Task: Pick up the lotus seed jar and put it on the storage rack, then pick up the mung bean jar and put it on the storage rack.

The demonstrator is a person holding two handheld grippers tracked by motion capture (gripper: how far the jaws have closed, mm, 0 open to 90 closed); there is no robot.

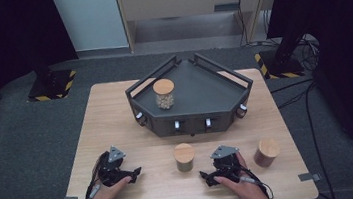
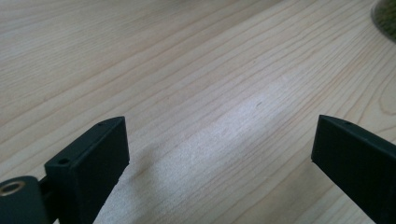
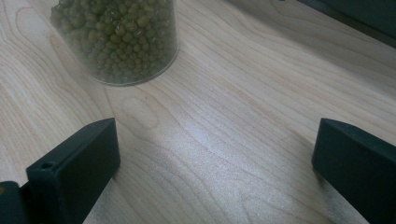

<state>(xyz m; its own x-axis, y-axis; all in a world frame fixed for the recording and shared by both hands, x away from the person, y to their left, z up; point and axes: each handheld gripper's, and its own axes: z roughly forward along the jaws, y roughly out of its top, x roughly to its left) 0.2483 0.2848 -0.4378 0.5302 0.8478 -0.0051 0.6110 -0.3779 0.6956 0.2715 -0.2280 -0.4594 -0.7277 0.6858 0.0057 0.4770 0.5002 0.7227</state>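
A wooden table (image 1: 116, 121) seen from above. A person holds the left gripper (image 1: 135, 173) and right gripper (image 1: 204, 177) low over its near edge, both with jaws spread wide and nothing between them. A jar of green beans (image 1: 184, 157) stands between them, just beside the right gripper.

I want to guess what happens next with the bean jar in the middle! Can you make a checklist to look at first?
1. Left gripper jaws open, nothing between them: ok.
2. Right gripper jaws open, nothing between them: ok.
3. Green bean jar upright, wooden lid on: ok.
4. Jar lined up between the right gripper's jaws: not ok, it sits off to the left in the right gripper view.
5. Bare floor in the tray beside the pale jar: ok.
6. Lid tight: cannot tell.
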